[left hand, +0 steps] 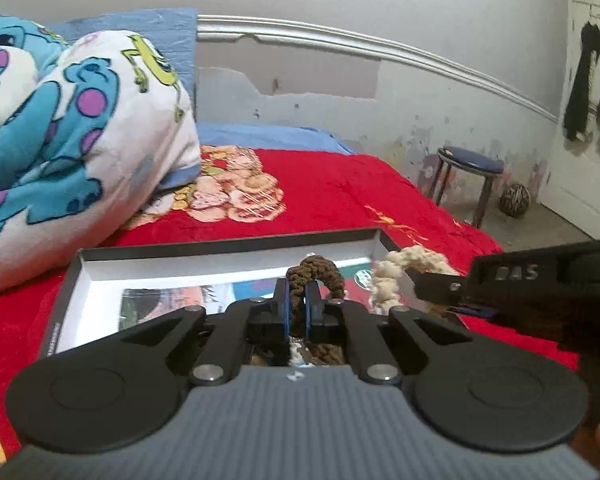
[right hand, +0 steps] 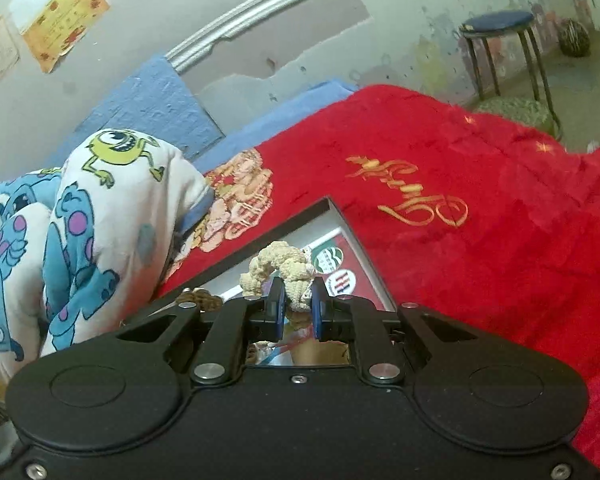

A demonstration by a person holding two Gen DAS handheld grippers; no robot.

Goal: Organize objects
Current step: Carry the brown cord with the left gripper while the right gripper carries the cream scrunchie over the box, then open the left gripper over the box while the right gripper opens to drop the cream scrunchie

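Observation:
My left gripper (left hand: 298, 300) is shut on a brown knitted scrunchie (left hand: 318, 276) and holds it over an open shallow box (left hand: 228, 249) with dark rims that lies on the red blanket. My right gripper (right hand: 296, 300) is shut on a cream knitted scrunchie (right hand: 278, 266) above the same box (right hand: 354, 232). In the left wrist view the right gripper (left hand: 432, 294) comes in from the right with the cream scrunchie (left hand: 388, 274) at the box's right rim. The brown scrunchie (right hand: 200, 295) shows partly at the left in the right wrist view. Printed cards lie in the box.
A red blanket (left hand: 360, 196) covers the bed. A rolled cartoon-print blanket (left hand: 80, 140) lies to the left of the box. A blue-topped stool (left hand: 470, 164) and a woven ball (left hand: 514, 199) stand on the floor beyond the bed, by the wall.

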